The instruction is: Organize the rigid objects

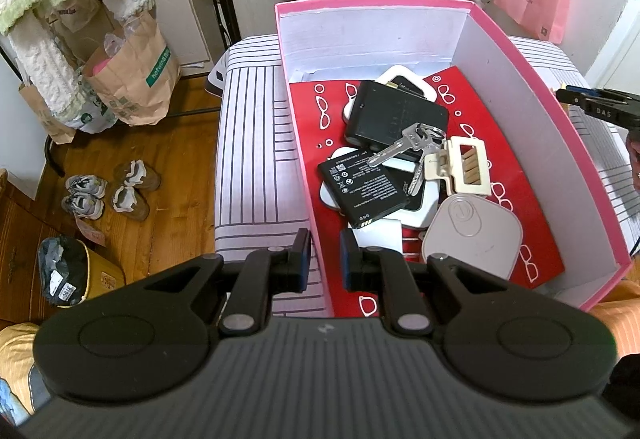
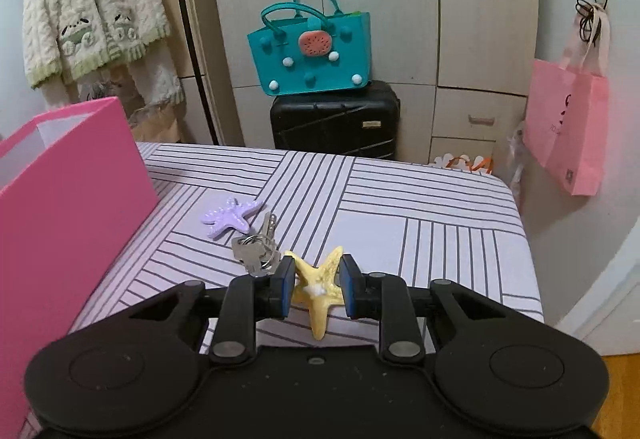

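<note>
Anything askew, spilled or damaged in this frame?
Nothing looks damaged or spilled. The pink box holds a loose heap: a key bunch lies across a phone battery. On the striped surface, a purple starfish, keys and a yellow starfish remain outside it.

Yellow starfish (image 2: 318, 289) between my fingers (image 2: 286, 289)
Lilac starfish (image 2: 231, 217) and keys (image 2: 256, 249) lie flat on the striped worktop (image 2: 400, 207) beside the pink box (image 2: 72, 175).

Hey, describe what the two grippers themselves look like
Both match: the left gripper and right gripper are matte black plastic, with two linkage arms on silver pivot pins, round discs on the body, and blue pads lining the fingers. The left body is ribbed grey. No cables or sleeves show.
</note>
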Action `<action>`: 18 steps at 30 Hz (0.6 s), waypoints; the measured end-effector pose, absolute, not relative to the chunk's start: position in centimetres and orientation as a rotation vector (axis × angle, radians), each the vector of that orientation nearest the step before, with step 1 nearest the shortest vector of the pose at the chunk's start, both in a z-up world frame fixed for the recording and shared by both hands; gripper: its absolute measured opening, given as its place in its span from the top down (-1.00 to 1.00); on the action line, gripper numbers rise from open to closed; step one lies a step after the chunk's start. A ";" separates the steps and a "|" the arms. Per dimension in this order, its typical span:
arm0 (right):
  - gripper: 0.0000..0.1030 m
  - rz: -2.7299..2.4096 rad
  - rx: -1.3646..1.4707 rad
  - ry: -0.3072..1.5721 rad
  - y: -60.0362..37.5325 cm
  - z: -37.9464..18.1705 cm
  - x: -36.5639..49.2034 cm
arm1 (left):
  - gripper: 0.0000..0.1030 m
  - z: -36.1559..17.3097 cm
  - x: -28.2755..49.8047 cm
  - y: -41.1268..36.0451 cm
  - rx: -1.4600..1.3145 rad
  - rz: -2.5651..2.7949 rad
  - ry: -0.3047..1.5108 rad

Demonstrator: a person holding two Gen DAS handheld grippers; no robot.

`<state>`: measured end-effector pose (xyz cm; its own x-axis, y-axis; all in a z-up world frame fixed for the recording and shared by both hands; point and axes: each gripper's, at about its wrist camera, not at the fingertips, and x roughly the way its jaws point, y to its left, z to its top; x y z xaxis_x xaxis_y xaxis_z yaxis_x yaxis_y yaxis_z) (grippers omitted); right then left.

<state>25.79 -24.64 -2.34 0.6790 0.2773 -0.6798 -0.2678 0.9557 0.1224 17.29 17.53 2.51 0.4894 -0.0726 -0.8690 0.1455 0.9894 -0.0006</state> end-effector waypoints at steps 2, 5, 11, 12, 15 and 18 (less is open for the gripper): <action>0.47 0.309 0.034 0.763 -24.9 -1.9 25.6 | 0.75 2.5 17.3 17.5 0.077 -0.134 1.052; 0.49 0.311 0.052 0.758 -25.1 -1.1 25.2 | 0.75 2.5 17.3 17.5 0.083 -0.138 1.051; 0.95 0.382 0.081 0.749 -24.3 1.8 23.9 | 0.75 2.4 17.2 17.8 0.069 -0.151 1.037; 0.95 0.393 0.057 0.744 -23.8 2.2 23.7 | 0.75 2.4 17.2 17.8 0.069 -0.153 1.036; 0.88 0.405 0.015 0.749 -23.1 2.3 23.6 | 0.75 2.4 17.0 17.9 0.072 -0.161 1.032; 0.83 0.372 -0.004 0.772 -23.3 1.1 24.2 | 0.75 2.4 17.1 17.8 0.072 -0.164 1.029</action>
<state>24.20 -23.34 1.15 0.6549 0.3262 -0.6817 -0.3294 0.9351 0.1310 17.10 17.83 2.43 0.5044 -0.1021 -0.8574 0.1696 0.9854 -0.0175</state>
